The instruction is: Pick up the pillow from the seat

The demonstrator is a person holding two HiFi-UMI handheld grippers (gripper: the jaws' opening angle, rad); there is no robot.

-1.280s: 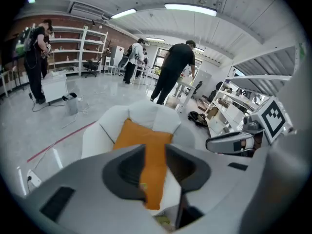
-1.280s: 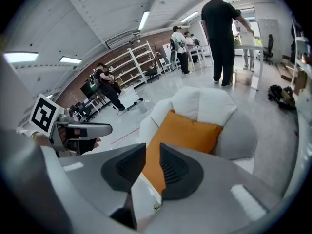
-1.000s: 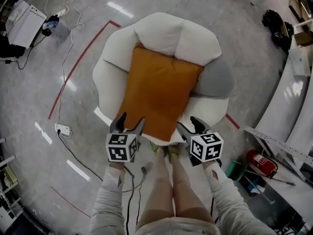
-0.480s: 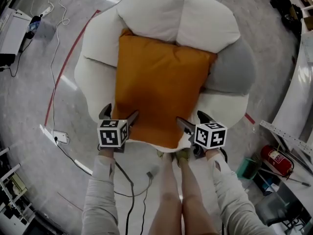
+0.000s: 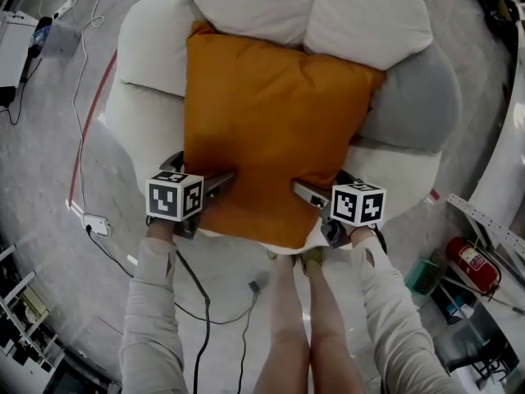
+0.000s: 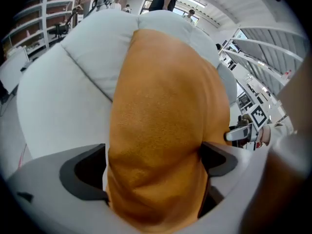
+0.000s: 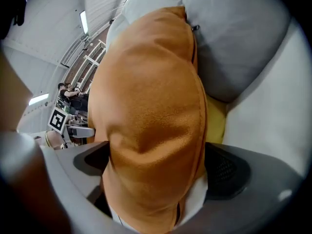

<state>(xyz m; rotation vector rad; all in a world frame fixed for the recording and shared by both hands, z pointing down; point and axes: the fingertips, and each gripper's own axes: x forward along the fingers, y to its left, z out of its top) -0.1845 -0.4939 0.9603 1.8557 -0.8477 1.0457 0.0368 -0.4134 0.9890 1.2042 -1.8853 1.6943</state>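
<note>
Both claws have been sinking toward the seat since the earlier frames, their jaws opening as they came. Now the left claw (image 5: 202,172) and the right claw (image 5: 324,185) are each straddling the near edge of the one orange pillow (image 5: 275,125), spread wide and not pinching it. That pillow is lying on the white seat (image 5: 148,130), touching one grey cushion (image 5: 418,105).

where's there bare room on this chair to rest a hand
Bare: the white seat lobe left of the orange pillow, and the back lobes beyond it. Crowded: the near edge, where left gripper and right gripper, jaws just opened, straddle the pillow; grey cushion fills the right.
</note>
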